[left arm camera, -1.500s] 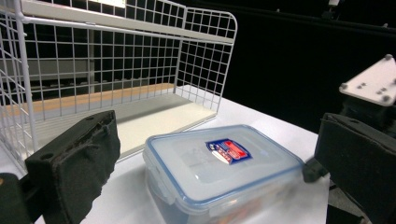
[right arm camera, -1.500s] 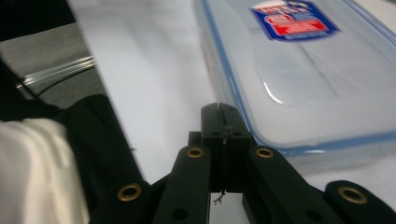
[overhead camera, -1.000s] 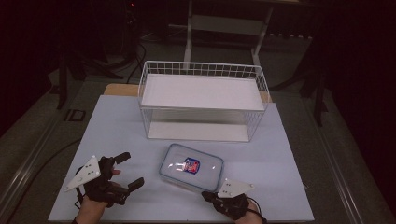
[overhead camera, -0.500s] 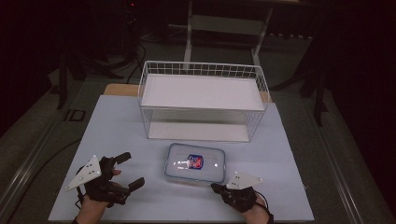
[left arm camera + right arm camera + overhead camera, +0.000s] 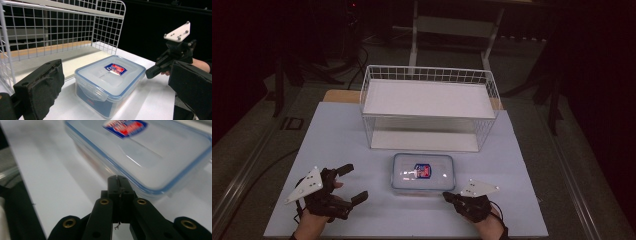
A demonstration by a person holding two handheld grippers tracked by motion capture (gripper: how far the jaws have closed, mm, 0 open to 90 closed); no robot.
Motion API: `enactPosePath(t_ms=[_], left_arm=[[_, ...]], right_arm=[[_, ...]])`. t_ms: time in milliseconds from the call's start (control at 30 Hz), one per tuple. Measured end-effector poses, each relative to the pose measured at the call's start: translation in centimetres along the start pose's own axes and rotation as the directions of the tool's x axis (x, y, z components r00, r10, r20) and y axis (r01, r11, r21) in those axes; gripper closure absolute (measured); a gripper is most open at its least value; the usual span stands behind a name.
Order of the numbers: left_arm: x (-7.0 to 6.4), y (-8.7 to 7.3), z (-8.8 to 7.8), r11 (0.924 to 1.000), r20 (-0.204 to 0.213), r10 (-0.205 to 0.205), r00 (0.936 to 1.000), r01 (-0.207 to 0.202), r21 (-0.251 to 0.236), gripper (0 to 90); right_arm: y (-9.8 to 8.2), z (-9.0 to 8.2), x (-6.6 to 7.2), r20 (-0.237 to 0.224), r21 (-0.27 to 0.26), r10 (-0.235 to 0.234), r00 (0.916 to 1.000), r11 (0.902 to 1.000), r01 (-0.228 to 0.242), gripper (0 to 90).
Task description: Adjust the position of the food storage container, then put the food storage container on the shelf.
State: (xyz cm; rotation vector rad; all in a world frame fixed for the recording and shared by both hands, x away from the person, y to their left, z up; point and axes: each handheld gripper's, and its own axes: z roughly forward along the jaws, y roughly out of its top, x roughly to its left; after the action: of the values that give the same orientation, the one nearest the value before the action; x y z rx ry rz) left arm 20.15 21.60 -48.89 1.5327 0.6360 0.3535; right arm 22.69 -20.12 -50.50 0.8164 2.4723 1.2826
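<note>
Right gripper, jaws together, beside container

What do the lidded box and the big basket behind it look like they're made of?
The box: apparently plastic, with see-through walls and a glossy, frosted lid edged in blue; it catches highlights and carries a printed label. The basket: seemingly metal wire with a white coating, judging by its thin welded-looking grid and matte white finish. Its two white shelf boards could be laminate or plastic; I can't tell.
</note>
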Motion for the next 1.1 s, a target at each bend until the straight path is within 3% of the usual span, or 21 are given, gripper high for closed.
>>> enactPosePath(t_ms=[133,233,333,467,533,567,667,733,867,967,1100], left_arm=[[-0.1,0.1,0.3,0.9999,0.001,0.014,0.9999,-0.014,0.009,0.3],[-0.1,0.2,0.5,0.9997,-0.006,0.016,0.9998,-0.016,0.021,0.3],[-0.2,0.6,0.6,0.9994,-0.021,0.011,0.9997,-0.011,0.033,0.3],[-0.4,1.3,0.9,0.999,-0.037,0.005,0.9993,-0.003,0.044,0.3],[-0.4,1.7,1.2,0.9975,-0.046,0.005,0.9989,-0.002,0.07,0.2],[-0.4,1.8,1.4,0.9968,-0.041,0.009,0.9991,-0.005,0.08,0.2],[-0.4,2.5,2.1,0.9917,-0.036,0.023,0.9991,-0.018,0.127,0.2],[-0.4,3.0,2.6,0.9886,-0.043,0.027,0.9987,-0.021,0.149,0.2],[-0.3,4.3,3.7,0.9856,-0.037,-0.005,0.9993,0.012,0.168,0.2],[-0.3,5.4,4.4,0.9852,-0.019,-0.025,0.9995,0.028,0.169,0.2],[-0.6,6.7,5.4,0.9832,-0.012,-0.012,0.9999,0.014,0.182,0.2]], right_arm=[[0.6,-0.9,0.1,0.005,-0.058,-0.017,0.9998,0.9982,0.017,89.0],[1.0,-1.7,-0.6,0.011,-0.095,-0.007,0.9999,0.9955,0.008,82.2],[1.4,-2.6,-1.2,0.006,-0.134,0.004,1.0,0.9909,-0.003,69.0],[1.9,-3.7,-1.8,0.025,-0.196,0.033,0.9992,0.9801,-0.027,36.0],[2.1,-4.0,-2.2,0.004,-0.23,0.048,0.9988,0.9722,-0.046,19.8],[2.3,-4.0,-2.3,-0.002,-0.225,0.041,0.9991,0.9735,-0.041,13.1],[2.7,-4.2,-2.9,-0.028,-0.244,0.059,0.9978,0.9676,-0.065,10.2],[3.0,-4.5,-3.2,-0.02,-0.282,0.041,0.9989,0.9582,-0.045,10.2],[4.0,-5.1,-3.9,0.063,-0.28,-0.007,0.998,0.9597,0.025,13.4],[4.7,-5.6,-4.5,0.047,-0.266,-0.006,0.9989,0.9638,0.019,14.5],[5.4,-5.9,-5.0,0.067,-0.243,0.004,0.9978,0.9699,0.013,17.1]])
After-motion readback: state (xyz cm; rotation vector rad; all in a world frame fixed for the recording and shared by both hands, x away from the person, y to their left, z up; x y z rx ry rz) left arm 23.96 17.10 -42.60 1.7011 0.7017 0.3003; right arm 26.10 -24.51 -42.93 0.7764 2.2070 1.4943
